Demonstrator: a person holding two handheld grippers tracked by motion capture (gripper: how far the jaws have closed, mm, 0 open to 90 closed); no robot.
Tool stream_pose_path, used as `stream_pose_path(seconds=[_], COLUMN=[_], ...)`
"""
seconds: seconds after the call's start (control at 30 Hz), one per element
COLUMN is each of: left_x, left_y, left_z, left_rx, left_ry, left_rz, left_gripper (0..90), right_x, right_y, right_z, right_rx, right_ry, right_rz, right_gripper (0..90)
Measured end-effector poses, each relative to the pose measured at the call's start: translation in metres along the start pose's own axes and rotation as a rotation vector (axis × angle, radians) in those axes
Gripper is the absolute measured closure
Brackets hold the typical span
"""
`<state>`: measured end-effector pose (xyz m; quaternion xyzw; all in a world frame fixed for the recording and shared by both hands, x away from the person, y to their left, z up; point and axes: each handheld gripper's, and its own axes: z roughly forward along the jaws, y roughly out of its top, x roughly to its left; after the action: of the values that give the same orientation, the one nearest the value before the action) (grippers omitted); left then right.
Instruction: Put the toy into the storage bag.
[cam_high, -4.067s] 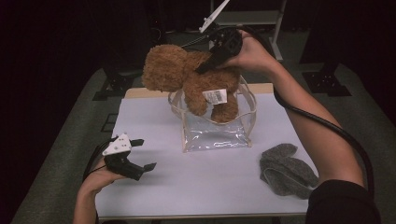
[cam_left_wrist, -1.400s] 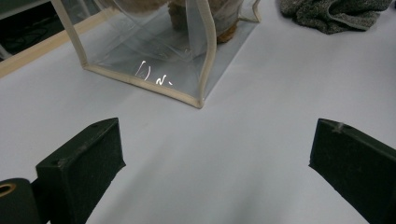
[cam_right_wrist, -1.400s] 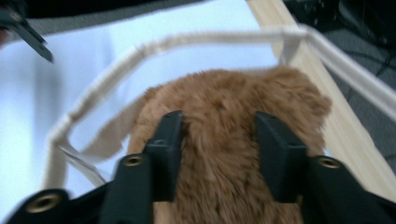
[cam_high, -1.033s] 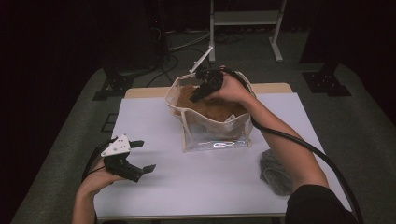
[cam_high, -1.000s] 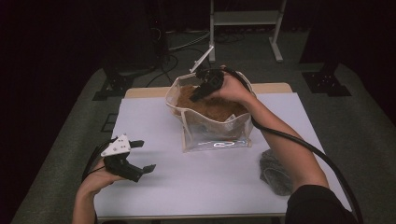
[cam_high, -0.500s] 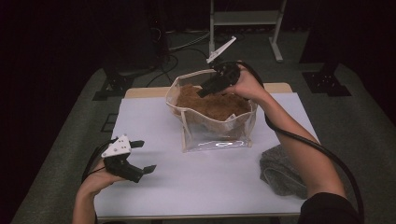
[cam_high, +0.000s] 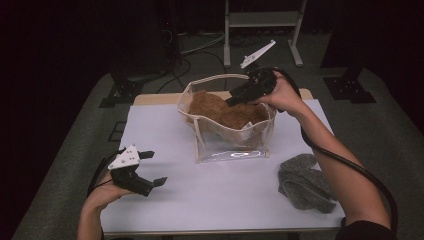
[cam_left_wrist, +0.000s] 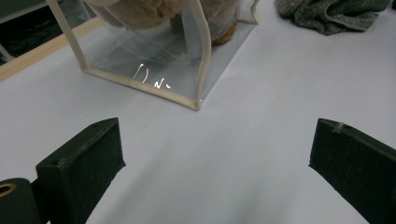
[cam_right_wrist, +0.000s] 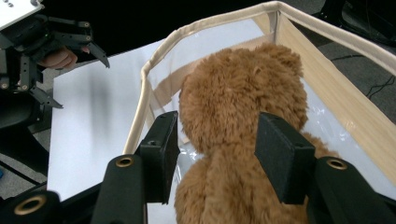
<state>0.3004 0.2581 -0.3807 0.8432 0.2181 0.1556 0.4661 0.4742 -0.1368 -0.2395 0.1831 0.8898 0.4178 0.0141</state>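
A brown teddy bear lies inside a clear plastic bag with cream trim, at the middle back of the white table. My right gripper hovers over the bag's right rim, pointing down-left at the bear. Its jaws have just been opening. In the right gripper view the bear's head shows between the pads, which stand apart from the fur, so the right gripper is open. My left gripper rests open at the front left, and nothing lies between its jaws.
A crumpled grey cloth lies at the front right, beside the right forearm. The bag's near corner stands a short way ahead of the left gripper. A metal stand and cables are on the floor behind the table.
The right gripper has lifted out of the bag and drawn back to the right, its jaws spreading off the bear. The bear stays in the bag. The left gripper has not moved.
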Motion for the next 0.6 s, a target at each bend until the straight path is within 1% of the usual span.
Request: stream_pose_path(seconds=[0.1,0.13,0.17,0.23,0.27,0.3,0.5,0.53,0.57,0.6], left_x=[0.000,0.000,0.000,0.000,0.000,0.000,0.000,0.000,0.000,0.000], left_y=[0.000,0.000,-0.001,-0.001,-0.001,-0.001,0.000,0.000,-0.001,-0.001], left_z=[0.001,0.001,0.002,0.003,0.003,0.003,0.002,0.002,0.002,0.002], left_rx=[0.010,0.010,0.010,0.016,0.016,0.016,0.009,0.009,0.005,0.005], left_ry=[-0.002,-0.002,-0.002,-0.005,-0.005,-0.007,-0.008,-0.008,-0.008,-0.008], left_rz=[0.006,0.006,0.000,0.002,0.002,0.004,0.002,0.002,-0.003,-0.003], left_gripper=[2.0,2.0,2.0,2.0,2.0,2.0,2.0,2.0,2.0,2.0], right_x=[-0.001,-0.001,-0.001,-0.002,-0.002,-0.002,0.000,0.000,0.001,0.001], right_y=[-0.008,-0.008,-0.013,-0.017,-0.017,-0.022,-0.032,-0.032,-0.036,-0.036], right_z=[-0.009,-0.009,-0.014,-0.018,-0.018,-0.022,-0.036,-0.036,-0.043,-0.043], right_rx=[-0.002,-0.002,-0.012,-0.017,-0.017,-0.021,-0.033,-0.033,-0.044,-0.044], right_ry=[-0.009,-0.009,-0.011,-0.012,-0.012,-0.015,-0.028,-0.028,-0.030,-0.030], right_rz=[0.009,0.009,0.019,0.026,0.026,0.038,0.048,0.048,0.053,0.053], right_gripper=[47.3,47.3,47.1,47.1,47.1,47.0,46.6,46.6,46.4,46.4])
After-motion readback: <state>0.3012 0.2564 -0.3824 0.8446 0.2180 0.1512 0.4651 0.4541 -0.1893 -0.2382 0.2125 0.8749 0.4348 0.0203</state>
